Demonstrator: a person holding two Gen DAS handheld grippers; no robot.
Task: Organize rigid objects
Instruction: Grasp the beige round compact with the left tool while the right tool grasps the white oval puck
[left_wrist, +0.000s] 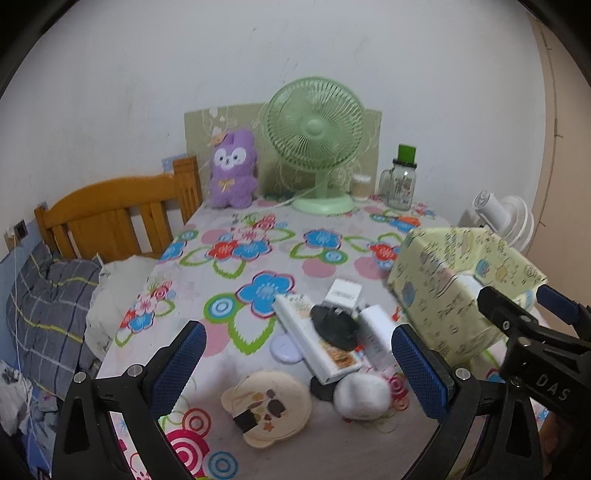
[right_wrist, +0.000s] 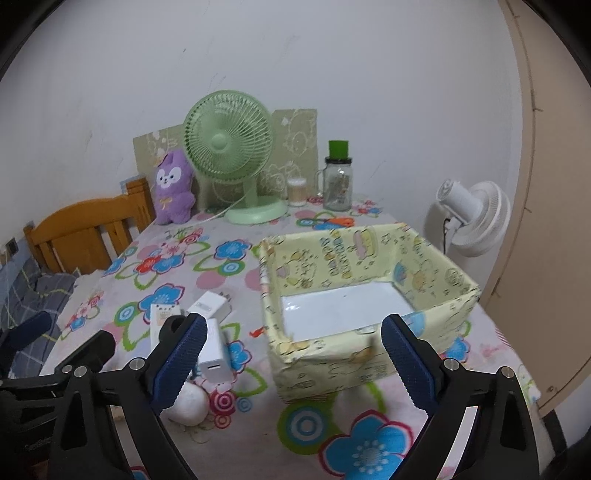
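From the left wrist, the left gripper (left_wrist: 297, 363) hangs wide open and empty above a jumble: a long white power bank (left_wrist: 317, 341), a black round plug (left_wrist: 334, 325), white chargers (left_wrist: 375, 338), a white ball (left_wrist: 362, 397) and a beige bear-shaped pad (left_wrist: 267, 406). From the right wrist, the right gripper (right_wrist: 293, 354), jaws spread and holding nothing, faces the yellow patterned box (right_wrist: 369, 291), its white floor bare; a green fan (right_wrist: 229, 144) stands far beyond.
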